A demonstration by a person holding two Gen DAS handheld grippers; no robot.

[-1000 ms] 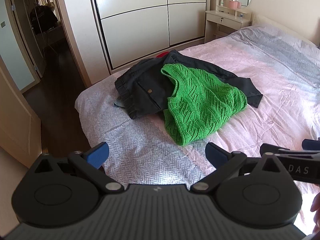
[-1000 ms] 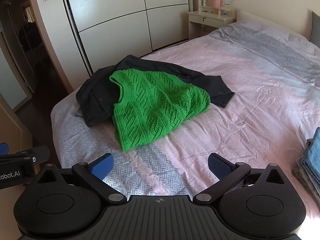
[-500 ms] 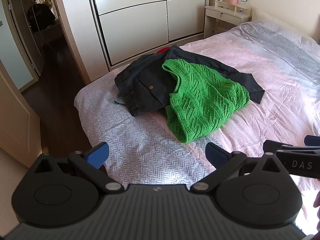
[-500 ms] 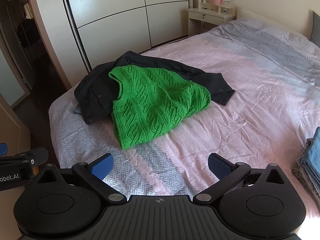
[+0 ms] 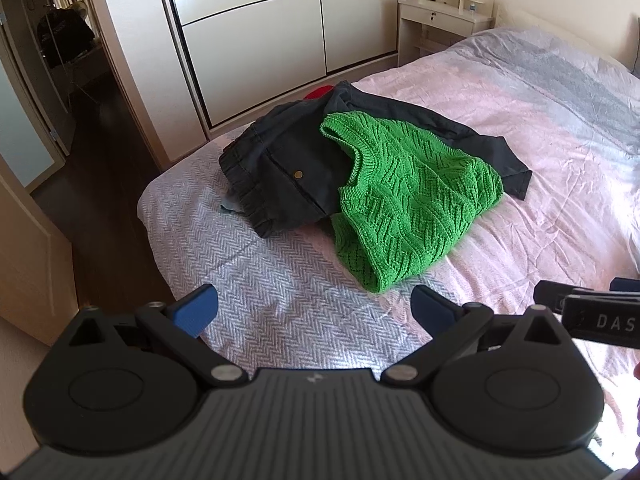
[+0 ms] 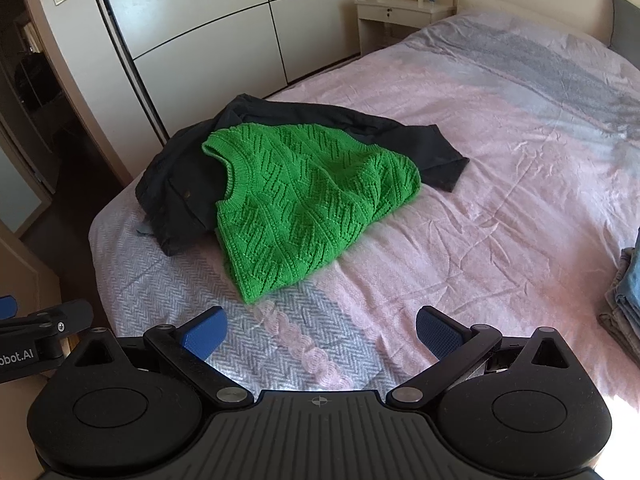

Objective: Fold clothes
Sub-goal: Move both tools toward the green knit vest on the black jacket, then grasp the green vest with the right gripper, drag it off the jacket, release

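On the bed (image 6: 500, 184), near its foot corner: green knit vest (image 6: 304, 204) atop dark garment (image 5: 288, 176) | vest ahead of both grippers, long axis running near-left to far-right, hem corner nearest | bare cover to its right for spreading | left gripper (image 5: 314, 312) wide, empty | right gripper (image 6: 320, 330) wide, empty, apparently slightly nearer.

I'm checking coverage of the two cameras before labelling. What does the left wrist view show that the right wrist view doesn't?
Only the left wrist view shows a red item behind the dark garment. Only the right wrist view shows the folded stack at the bed's right edge. Both show the green knit vest lying on the dark garment, and the left gripper and right gripper open.
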